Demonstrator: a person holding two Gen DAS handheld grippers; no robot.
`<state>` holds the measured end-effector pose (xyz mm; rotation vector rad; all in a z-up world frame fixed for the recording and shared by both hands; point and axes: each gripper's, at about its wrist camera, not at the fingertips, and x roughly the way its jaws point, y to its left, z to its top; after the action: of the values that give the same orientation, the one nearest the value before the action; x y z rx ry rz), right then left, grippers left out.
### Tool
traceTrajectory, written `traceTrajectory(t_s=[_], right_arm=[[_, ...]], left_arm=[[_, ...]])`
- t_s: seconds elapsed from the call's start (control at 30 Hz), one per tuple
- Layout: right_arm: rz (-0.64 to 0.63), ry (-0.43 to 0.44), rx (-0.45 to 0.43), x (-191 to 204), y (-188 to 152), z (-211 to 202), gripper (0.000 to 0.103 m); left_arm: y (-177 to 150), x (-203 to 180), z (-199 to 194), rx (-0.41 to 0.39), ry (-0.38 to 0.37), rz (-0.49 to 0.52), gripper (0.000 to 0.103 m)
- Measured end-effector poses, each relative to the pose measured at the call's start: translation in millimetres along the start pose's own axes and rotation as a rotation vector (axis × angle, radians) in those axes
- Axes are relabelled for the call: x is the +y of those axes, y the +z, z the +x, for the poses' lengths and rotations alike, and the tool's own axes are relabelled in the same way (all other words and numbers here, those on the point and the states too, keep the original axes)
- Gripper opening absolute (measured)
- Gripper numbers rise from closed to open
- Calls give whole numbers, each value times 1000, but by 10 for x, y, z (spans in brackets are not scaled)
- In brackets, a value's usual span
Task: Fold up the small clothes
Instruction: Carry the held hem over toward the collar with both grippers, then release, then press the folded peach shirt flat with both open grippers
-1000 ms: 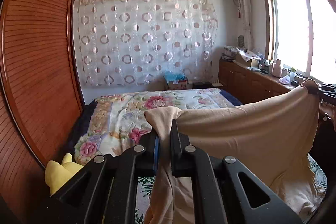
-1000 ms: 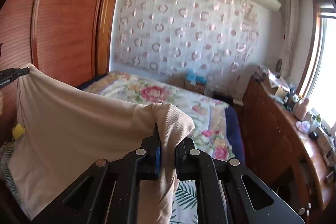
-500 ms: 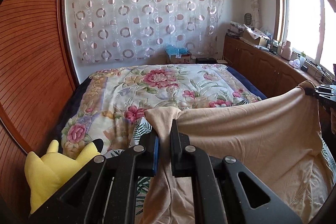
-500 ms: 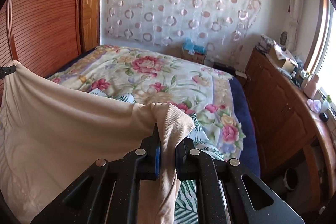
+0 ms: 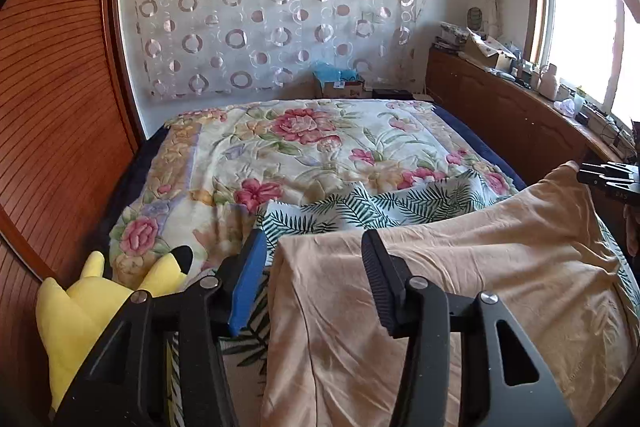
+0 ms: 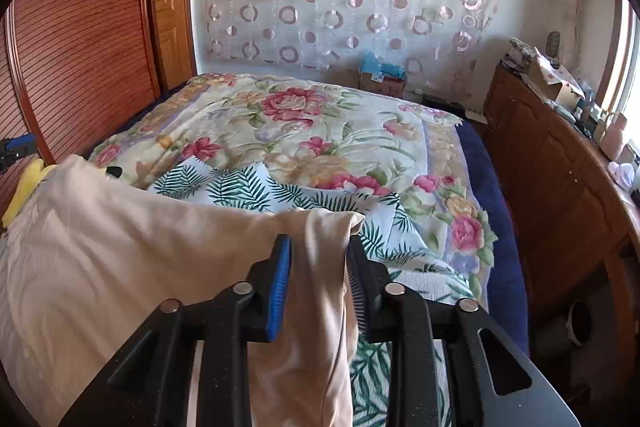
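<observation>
A beige garment (image 5: 460, 287) lies spread on the leaf-print sheet (image 5: 360, 207) at the near end of the bed. My left gripper (image 5: 312, 247) is open, its jaws wide apart on either side of the garment's left corner. My right gripper (image 6: 318, 247) is also open, with the garment's right corner (image 6: 324, 239) draped loosely between its jaws. The same garment (image 6: 100, 247) stretches left in the right wrist view. The right gripper's tip (image 5: 608, 179) shows at the right edge of the left wrist view.
A floral quilt (image 5: 304, 143) covers the far part of the bed. A yellow plush toy (image 5: 96, 299) sits at the bed's left edge by the wooden wardrobe (image 5: 52, 107). A wooden cabinet (image 6: 560, 163) with clutter runs along the right, under the window.
Both grippers have come down toward the bed and opened. The garment, held up taut before, now lies slack on the sheet.
</observation>
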<state>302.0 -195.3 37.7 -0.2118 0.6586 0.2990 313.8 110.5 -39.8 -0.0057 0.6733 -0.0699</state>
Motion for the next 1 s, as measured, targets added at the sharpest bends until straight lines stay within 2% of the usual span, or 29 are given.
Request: traceTrajectory(t_s=[0.07, 0.13, 0.23, 0.3, 0.4, 0.67, 0.9, 1.0], right_arm=[[14, 10, -6, -8, -80, -128, 39], [32, 44, -7, -14, -183, -215, 47], [39, 68, 0, 13, -374, -405, 53], [31, 49, 4, 51, -495, -523, 55], [56, 84, 17, 61, -667, -648, 55], [119, 71, 93, 7, -1021, -891, 55], [167, 116, 126, -95, -1178, -1077, 55], [160, 106, 138, -115, -1221, -1134, 55]], left_arm=[[-89, -3, -117, 9, -13, -2, 69], [-196, -22, -236, 18, -29, -3, 77], [-391, -71, -390, 40, -35, -3, 77], [-524, -128, -449, 65, -31, -4, 77], [-722, -200, -496, 105, -39, -7, 77], [-1130, -446, -528, 211, -83, 29, 77], [-1354, -569, -529, 258, -69, 61, 77], [-1411, -560, -504, 266, -60, 66, 77]])
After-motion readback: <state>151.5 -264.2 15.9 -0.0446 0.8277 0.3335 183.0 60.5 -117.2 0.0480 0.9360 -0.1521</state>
